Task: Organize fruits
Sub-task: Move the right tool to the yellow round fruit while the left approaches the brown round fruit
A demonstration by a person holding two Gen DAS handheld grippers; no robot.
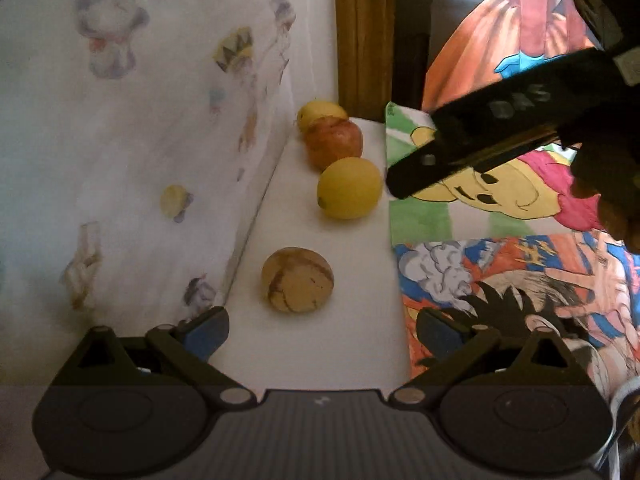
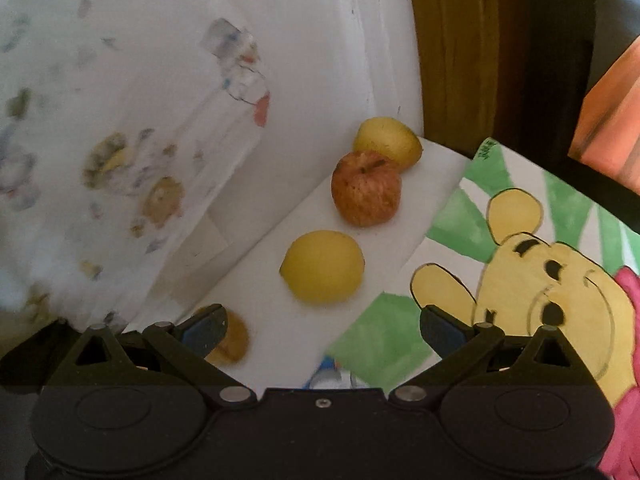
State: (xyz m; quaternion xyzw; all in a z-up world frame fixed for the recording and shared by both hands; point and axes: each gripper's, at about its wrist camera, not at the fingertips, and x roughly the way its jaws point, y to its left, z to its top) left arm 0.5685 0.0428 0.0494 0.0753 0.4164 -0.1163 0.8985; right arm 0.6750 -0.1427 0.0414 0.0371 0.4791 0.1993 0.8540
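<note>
Four fruits lie in a row on a white strip. Nearest the left gripper (image 1: 324, 334) is a brown round fruit (image 1: 298, 280), then a yellow lemon (image 1: 349, 188), a red apple (image 1: 334, 142) and a yellow fruit (image 1: 320, 114) at the back. My left gripper is open and holds nothing, just short of the brown fruit. The right gripper (image 2: 322, 330) is also open and holds nothing, with the lemon (image 2: 323, 266) just ahead and the apple (image 2: 366, 188) and yellow fruit (image 2: 388, 142) beyond. Its left finger partly hides the brown fruit (image 2: 232, 338). From the left wrist, the right gripper (image 1: 404, 184) hovers right of the lemon.
A white sheet with faded prints (image 1: 160, 140) rises along the left of the strip. Coloured cartoon drawings (image 1: 500, 280) cover the surface on the right, among them a yellow bear (image 2: 540, 280). A wooden post (image 1: 362, 36) stands behind the fruits. A person's hand (image 1: 612, 200) holds the right gripper.
</note>
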